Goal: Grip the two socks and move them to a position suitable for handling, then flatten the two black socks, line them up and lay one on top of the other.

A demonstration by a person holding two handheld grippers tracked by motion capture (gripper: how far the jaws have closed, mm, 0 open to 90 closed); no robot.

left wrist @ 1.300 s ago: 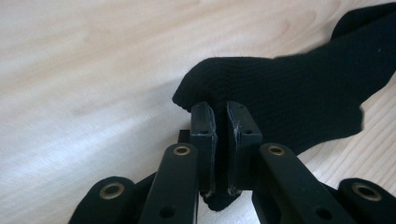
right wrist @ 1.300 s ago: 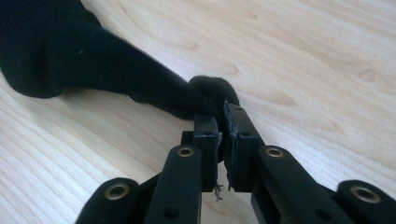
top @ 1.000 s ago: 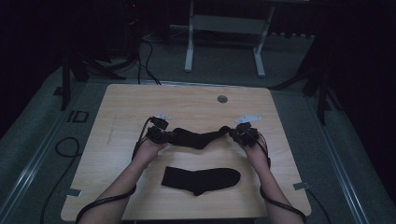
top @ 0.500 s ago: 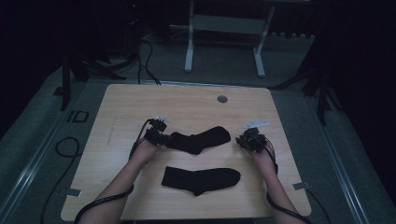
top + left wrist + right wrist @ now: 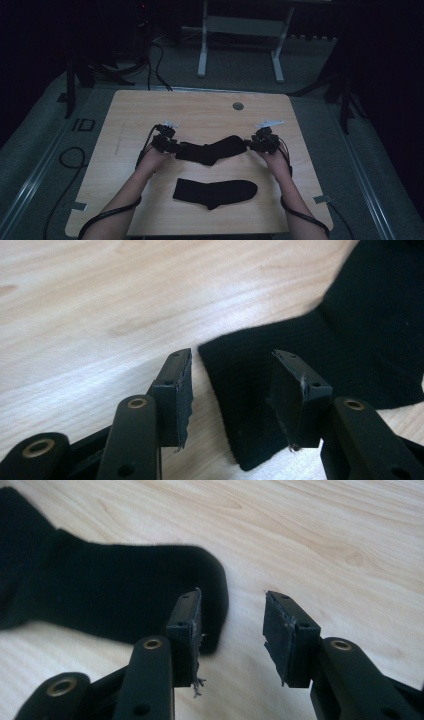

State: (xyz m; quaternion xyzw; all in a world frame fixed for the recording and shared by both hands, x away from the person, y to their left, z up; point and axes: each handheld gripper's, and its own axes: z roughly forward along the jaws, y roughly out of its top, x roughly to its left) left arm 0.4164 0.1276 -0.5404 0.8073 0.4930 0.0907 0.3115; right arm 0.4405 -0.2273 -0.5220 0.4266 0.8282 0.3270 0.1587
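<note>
Two black socks lie on the wooden table (image 5: 150, 110). The farther sock (image 5: 212, 149) lies across the middle between my grippers. My left gripper (image 5: 171, 145) is open at its cuff end. In the left gripper view the cuff (image 5: 260, 390) lies on the wood between the open left gripper (image 5: 232, 390) jaws. My right gripper (image 5: 253, 144) is open at the toe end. In the right gripper view the toe (image 5: 150, 585) ends just beside the left jaw of the open right gripper (image 5: 232, 630), with bare wood between the pads. The nearer sock (image 5: 215, 192) lies flat near the front edge.
A round grommet (image 5: 238, 106) sits in the table near its far edge. Cables (image 5: 145, 150) trail from both grippers along the forearms. Beyond the table stand a white desk frame (image 5: 240, 30) and floor cables (image 5: 155, 55).
A second ago both grippers held the farther sock stretched between them. The right gripper let go first, then the left opened; the sock now lies slack on the table.
</note>
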